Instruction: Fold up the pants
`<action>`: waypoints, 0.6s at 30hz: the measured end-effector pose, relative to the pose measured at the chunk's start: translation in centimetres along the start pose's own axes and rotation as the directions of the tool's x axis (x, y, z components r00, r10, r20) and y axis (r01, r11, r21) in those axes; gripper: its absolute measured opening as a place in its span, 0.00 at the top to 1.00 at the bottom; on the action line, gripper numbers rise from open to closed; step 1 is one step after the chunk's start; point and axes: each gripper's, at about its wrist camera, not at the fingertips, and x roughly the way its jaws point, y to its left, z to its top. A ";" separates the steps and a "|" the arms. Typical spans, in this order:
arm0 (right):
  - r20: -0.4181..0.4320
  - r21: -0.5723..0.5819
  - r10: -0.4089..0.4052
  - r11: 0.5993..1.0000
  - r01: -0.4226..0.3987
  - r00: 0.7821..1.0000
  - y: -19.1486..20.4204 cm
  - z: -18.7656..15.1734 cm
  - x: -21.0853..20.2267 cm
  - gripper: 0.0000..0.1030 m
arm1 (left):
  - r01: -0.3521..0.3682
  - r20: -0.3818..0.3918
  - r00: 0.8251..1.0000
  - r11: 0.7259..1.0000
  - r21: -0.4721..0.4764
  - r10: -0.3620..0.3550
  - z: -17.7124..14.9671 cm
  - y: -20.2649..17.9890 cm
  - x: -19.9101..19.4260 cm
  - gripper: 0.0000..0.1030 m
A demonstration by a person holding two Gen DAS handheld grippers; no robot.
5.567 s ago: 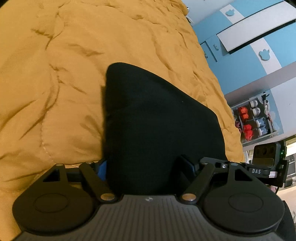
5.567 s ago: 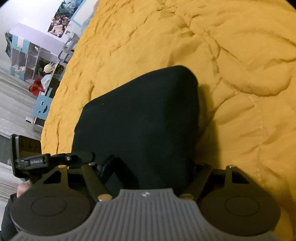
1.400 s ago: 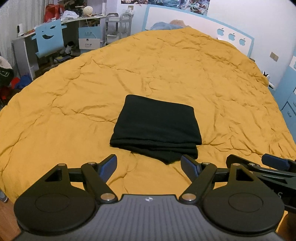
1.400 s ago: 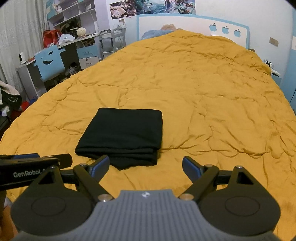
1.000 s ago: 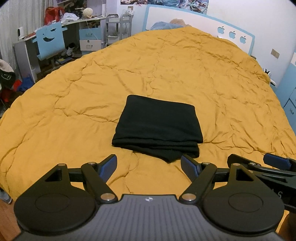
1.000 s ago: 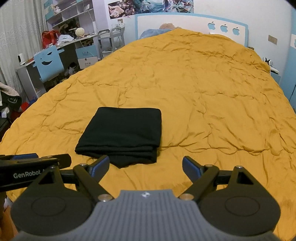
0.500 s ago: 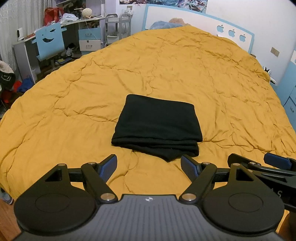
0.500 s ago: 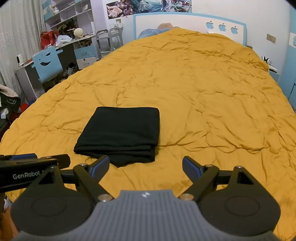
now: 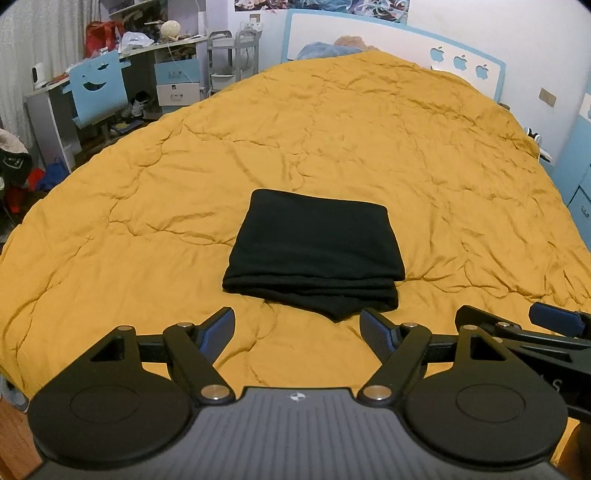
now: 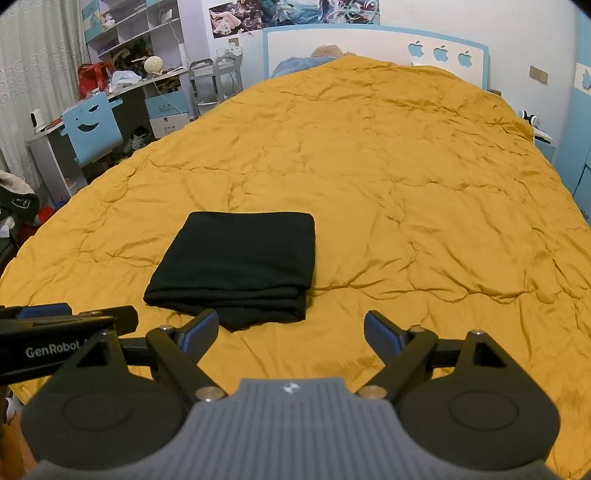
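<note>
The black pants (image 9: pixel 314 251) lie folded into a compact rectangle on the mustard-yellow quilt (image 9: pixel 332 129), stacked layers showing along the near edge. In the right wrist view the same folded pants (image 10: pixel 240 266) sit left of centre. My left gripper (image 9: pixel 297 326) is open, held back from the near edge of the pants with nothing between its fingers. My right gripper (image 10: pixel 290 326) is open too, empty, near the front right corner of the pants. The right gripper's fingers show at the right edge of the left wrist view.
The quilt (image 10: pixel 406 166) covers a large bed with a blue-and-white headboard (image 9: pixel 369 33). A cluttered desk with a blue chair (image 9: pixel 98 90) stands on the left, past the bed's edge. Blue cabinets (image 9: pixel 580 177) line the right side.
5.6 s ago both grippers were down on the pants, each at an end of the bundle. They have since let go and pulled back and up. Over the last second almost nothing moves.
</note>
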 end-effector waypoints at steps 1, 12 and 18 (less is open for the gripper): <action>0.000 0.001 -0.001 1.000 0.001 1.000 0.0 0.0 0.0 0.20 | 0.000 0.000 1.000 1.000 0.002 0.000 0.0 0.0 0.0 0.14; -0.001 0.007 -0.004 1.000 0.004 1.000 0.0 0.0 0.1 0.20 | -0.002 0.011 1.000 1.000 0.020 0.002 0.0 -0.2 0.0 0.16; -0.002 0.011 -0.009 1.000 0.009 1.000 0.2 -0.1 0.1 0.20 | 0.010 0.014 1.000 1.000 0.026 -0.010 0.0 -0.3 0.1 0.22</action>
